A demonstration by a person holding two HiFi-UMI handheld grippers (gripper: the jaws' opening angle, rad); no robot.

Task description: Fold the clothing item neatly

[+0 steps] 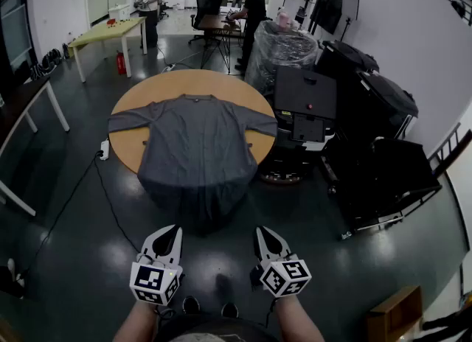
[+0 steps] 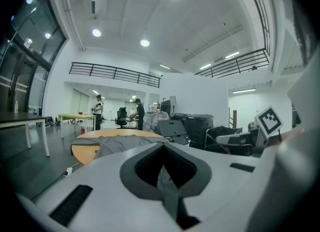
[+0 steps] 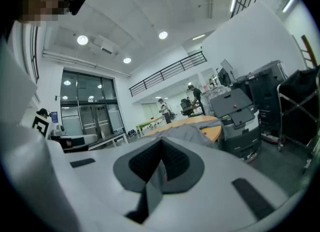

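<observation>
The shirt point(image 1: 195, 145) lies spread flat on the round table point(image 1: 158, 86) at centre frame, its 2 sleeves out to left and right and its hem draped over the near edge. It looks soft, light and limp, so it will likely sag and crease when lifted; the shoulders or the hem corners seem the best holds. The left gripper point(image 1: 172, 231) and right gripper point(image 1: 263, 233), at the bottom of the frame, are well apart from it, jaws together on nothing. The hanging hem is dark and hard to trace.
</observation>
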